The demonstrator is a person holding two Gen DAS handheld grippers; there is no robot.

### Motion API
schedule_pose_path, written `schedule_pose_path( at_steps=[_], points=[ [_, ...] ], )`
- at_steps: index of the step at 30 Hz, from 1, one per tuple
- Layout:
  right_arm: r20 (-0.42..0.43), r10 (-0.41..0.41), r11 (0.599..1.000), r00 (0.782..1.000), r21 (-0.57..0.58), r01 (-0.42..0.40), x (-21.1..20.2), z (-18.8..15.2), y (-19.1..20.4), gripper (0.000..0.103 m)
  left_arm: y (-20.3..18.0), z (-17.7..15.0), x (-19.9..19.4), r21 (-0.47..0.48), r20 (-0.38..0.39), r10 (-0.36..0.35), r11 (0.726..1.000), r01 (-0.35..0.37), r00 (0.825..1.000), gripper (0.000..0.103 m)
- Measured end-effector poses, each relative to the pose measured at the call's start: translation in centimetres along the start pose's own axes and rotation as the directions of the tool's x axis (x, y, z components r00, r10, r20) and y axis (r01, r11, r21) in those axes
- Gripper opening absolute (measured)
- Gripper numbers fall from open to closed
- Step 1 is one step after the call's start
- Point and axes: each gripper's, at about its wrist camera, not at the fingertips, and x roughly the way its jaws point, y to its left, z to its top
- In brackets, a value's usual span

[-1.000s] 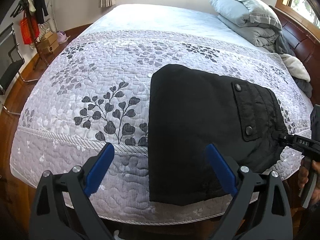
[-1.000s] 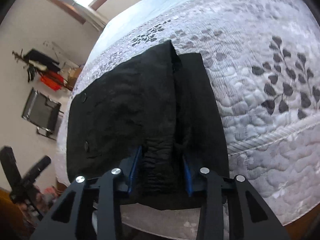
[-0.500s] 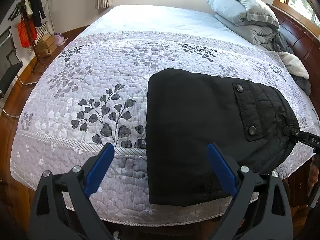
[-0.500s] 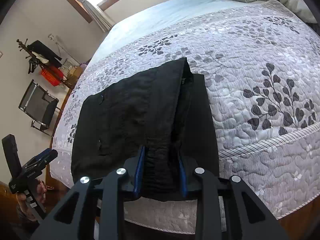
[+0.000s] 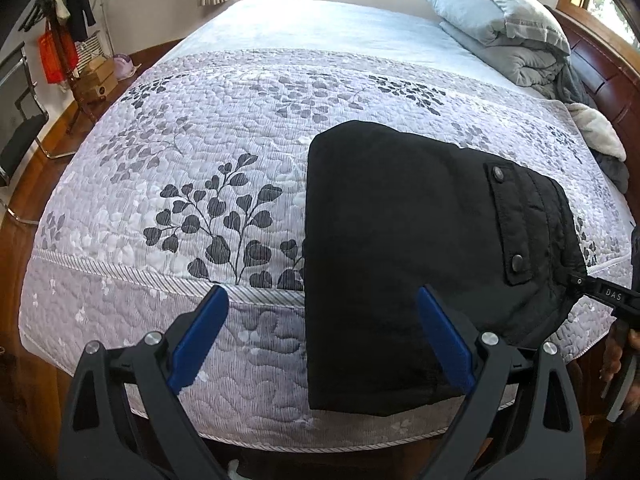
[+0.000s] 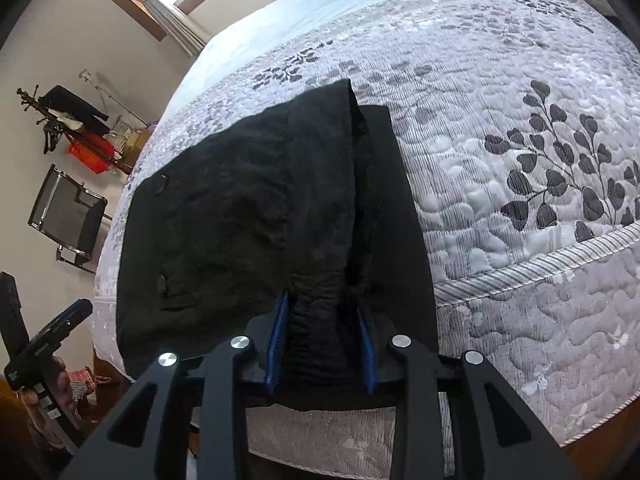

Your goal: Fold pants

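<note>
The black padded fabric pants (image 5: pixel 420 248), already doubled into a thick rectangular bundle with a two-snap pocket flap on top, lie at the near edge of the bed's grey quilted bedspread with dark leaf prints (image 5: pixel 200 168), their lower end drooping over that edge. The right gripper (image 6: pixel 322 344) is clenched on a gathered ridge of cloth at the bundle's end nearest it, blue pads pressed into the bunched fabric. The left gripper (image 5: pixel 320 336) hangs released, its jaws spread wide, just off the bedspread's near edge with one finger over the bundle's corner and nothing between the pads.

The main risk is the one-sided grip: pulling or lifting from that ridge alone could drag the upper layers off the lower ones and skew the fold, or tip the overhanging end off the bedspread. How many layers the right pads actually hold is hard to judge, since the black cloth swallows detail; a shallow pinch might slip free of the bulky padding.
</note>
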Motion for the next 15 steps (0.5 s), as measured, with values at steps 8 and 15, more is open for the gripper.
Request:
schedule_pose_path(
  at_steps=[8, 15],
  points=[
    [0.001, -0.019, 1.0, 1.0, -0.021, 0.019, -0.9, 0.0, 0.1, 0.047, 0.3, -0.1, 0.1, 0.002, -0.007, 0.011, 1.0, -0.011, 1.0, 0.094],
    [0.094, -0.123, 0.979, 0.988, -0.151, 0.136, -4.8, -0.5, 3.7, 0.036, 0.1, 0.0, -0.1, -0.01, -0.01, -0.005, 1.0, 0.005, 1.0, 0.094]
  ],
)
